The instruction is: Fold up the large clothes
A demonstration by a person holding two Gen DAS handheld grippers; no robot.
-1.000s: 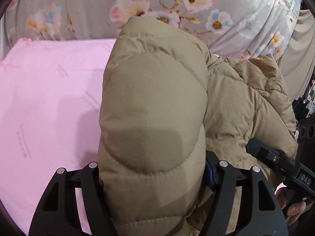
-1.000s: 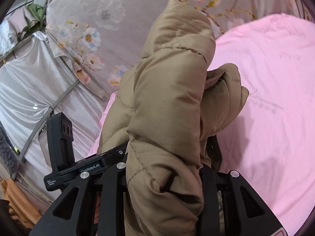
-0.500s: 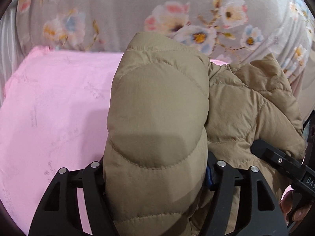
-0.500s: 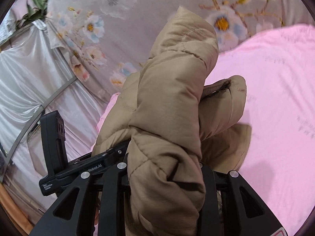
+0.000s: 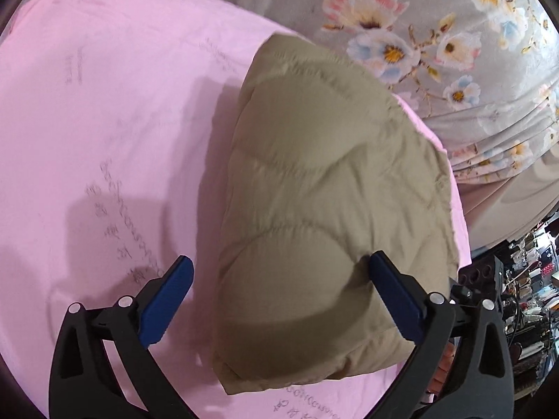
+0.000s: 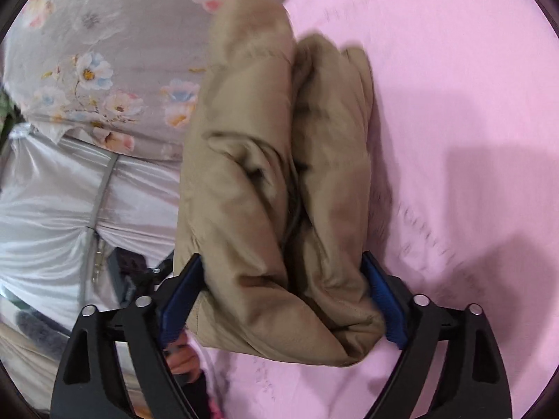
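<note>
A folded tan puffer jacket (image 5: pixel 325 202) lies as a thick bundle on the pink bed sheet (image 5: pixel 104 122), near the sheet's edge. My left gripper (image 5: pixel 279 279) is open; its blue pads (image 5: pixel 167 300) stand wide apart on either side of the bundle's near end, the left pad clear of the fabric. In the right wrist view the same jacket (image 6: pixel 279 181) shows its folded layers end-on. My right gripper (image 6: pixel 283 286) is open, its blue pads (image 6: pixel 181 293) spread around the bundle's near end.
A grey floral cloth (image 5: pixel 436 35) hangs beyond the bed edge and shows in the right wrist view (image 6: pixel 97 63). A silvery curtain (image 6: pixel 42 209) hangs lower left. Cluttered shelves (image 5: pixel 524 279) stand at far right. The pink sheet (image 6: pixel 454 139) stretches to the right.
Both grippers were shut on the jacket and held it up. Now both have opened, and the folded bundle rests on the pink sheet between the fingers.
</note>
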